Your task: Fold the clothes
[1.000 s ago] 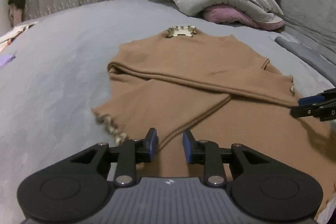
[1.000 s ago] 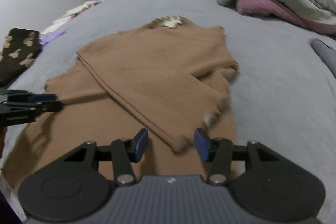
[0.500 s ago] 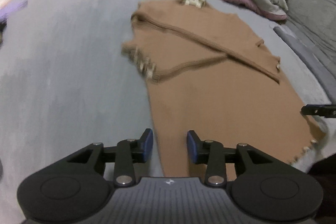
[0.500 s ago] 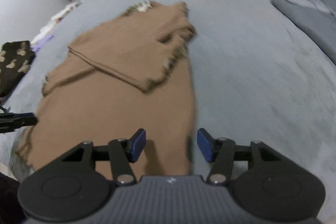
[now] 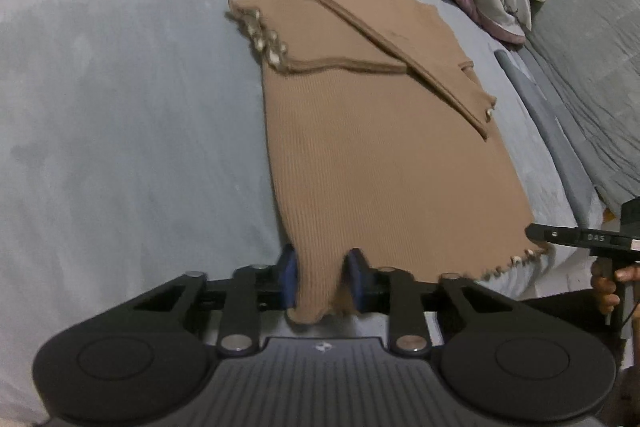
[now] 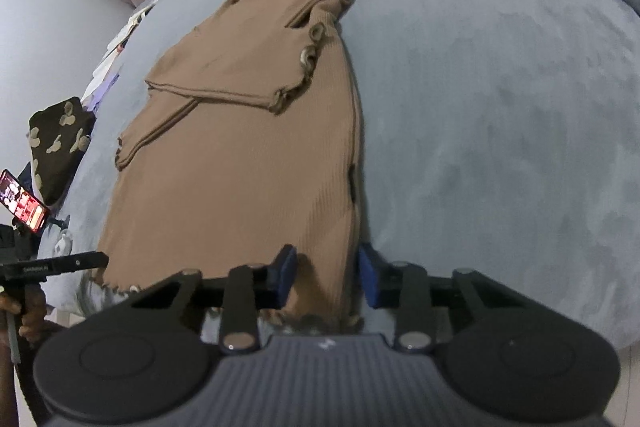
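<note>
The brown ribbed top (image 5: 384,163) lies flat on the grey bed (image 5: 120,107), both sleeves crossed over its chest, its long axis running straight away from both tools toward the frilled collar at the far end. The left tool (image 5: 322,281) is spread, its pads straddling the near-left hem corner; the right tool (image 6: 325,281) is likewise spread around the near-right corner. Neither pinches cloth. Each hand sits at its own corner, so a hem-to-collar fold looks likely

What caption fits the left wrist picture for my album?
Left gripper open around the hem of a brown ribbed sweater, sleeves folded across, on a grey bed.
</note>
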